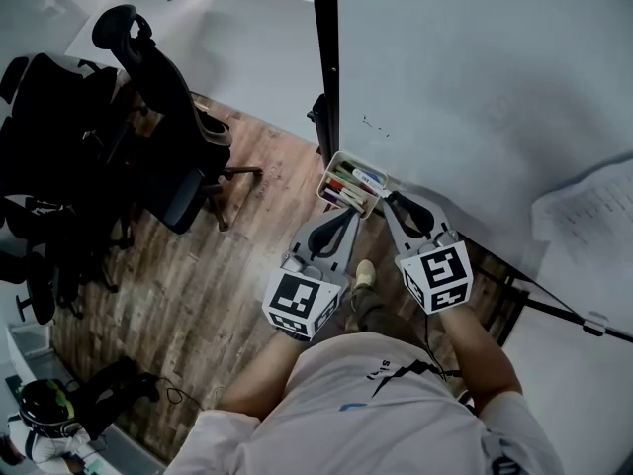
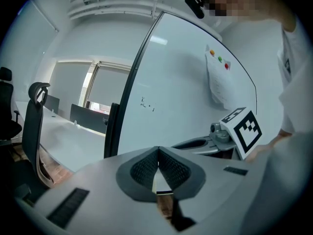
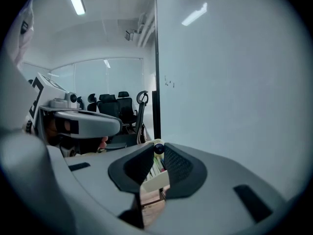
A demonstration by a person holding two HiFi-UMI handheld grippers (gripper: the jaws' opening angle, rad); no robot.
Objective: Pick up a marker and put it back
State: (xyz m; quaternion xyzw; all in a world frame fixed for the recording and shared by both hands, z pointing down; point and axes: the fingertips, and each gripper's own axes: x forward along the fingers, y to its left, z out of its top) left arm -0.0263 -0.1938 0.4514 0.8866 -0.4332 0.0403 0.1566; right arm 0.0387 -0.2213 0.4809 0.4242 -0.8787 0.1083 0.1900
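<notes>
A white tray [image 1: 329, 173] of several markers hangs at the foot of the whiteboard [image 1: 475, 87]. A white marker with a blue cap [image 1: 369, 178] lies along the tray's right side, one end at my right gripper [image 1: 392, 199]. In the right gripper view the tips of that gripper [image 3: 159, 150] stand a narrow gap apart, with the marker's dark round end [image 3: 159, 149] held between them above the tray [image 3: 157, 180]. My left gripper [image 1: 345, 216] hovers just short of the tray's near edge. Its jaws [image 2: 158, 153] meet at the tip with nothing between them.
Black office chairs [image 1: 168, 117] stand to the left on the wooden floor [image 1: 227, 265]. The board's black post [image 1: 324, 57] rises just behind the tray. A printed sheet [image 1: 584, 206] hangs on the board at the right. A shoe [image 1: 365, 273] shows below the grippers.
</notes>
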